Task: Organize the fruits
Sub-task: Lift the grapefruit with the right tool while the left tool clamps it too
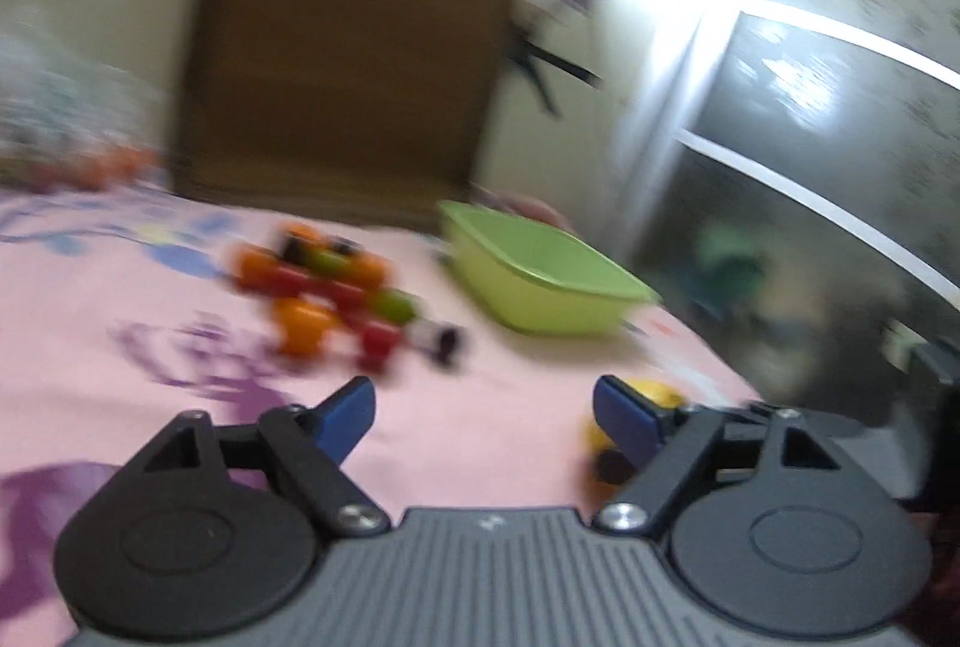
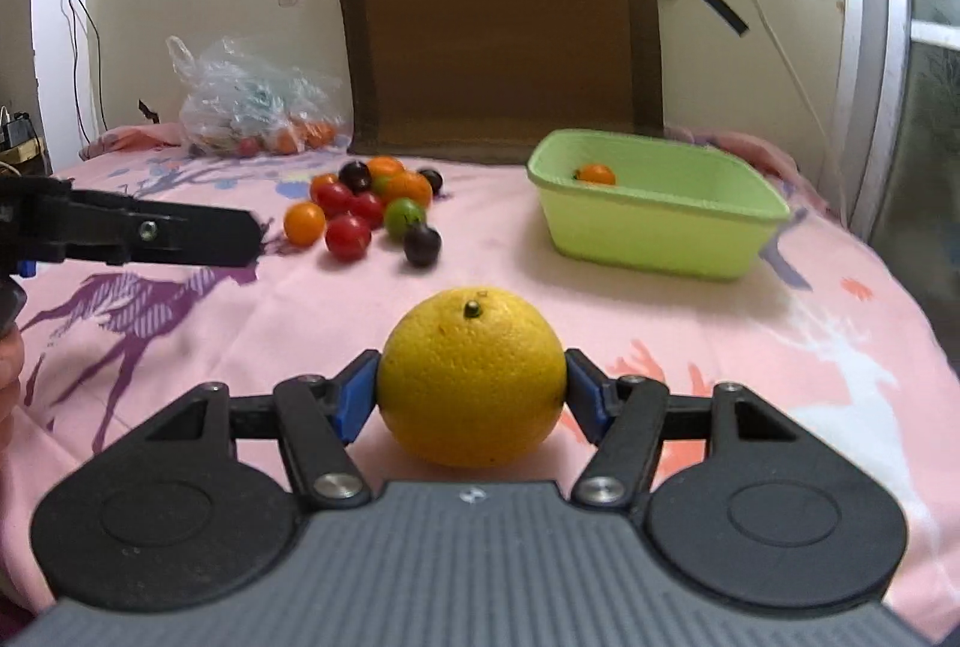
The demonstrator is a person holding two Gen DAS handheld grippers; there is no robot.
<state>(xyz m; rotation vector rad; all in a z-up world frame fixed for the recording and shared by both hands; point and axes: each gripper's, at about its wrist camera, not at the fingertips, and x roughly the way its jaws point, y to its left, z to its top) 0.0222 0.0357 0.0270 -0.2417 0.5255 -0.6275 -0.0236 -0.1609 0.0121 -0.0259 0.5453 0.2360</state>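
On the pink bedsheet [image 2: 690, 323], the right gripper [image 2: 471, 395] pinches the yellow citrus [image 2: 474, 377] across its widest part — firm, weighty, pebbly rind, decent purchase. Left gripper [image 1: 483, 407] gapes empty; green tub [image 2: 660, 221] waits beyond.

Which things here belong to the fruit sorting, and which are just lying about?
Job:
- large yellow citrus, clamped in right gripper
- pile of small tomatoes
- green tub, one orange tomato inside
- left gripper, open

Lying about:
- plastic bag
- brown cushion
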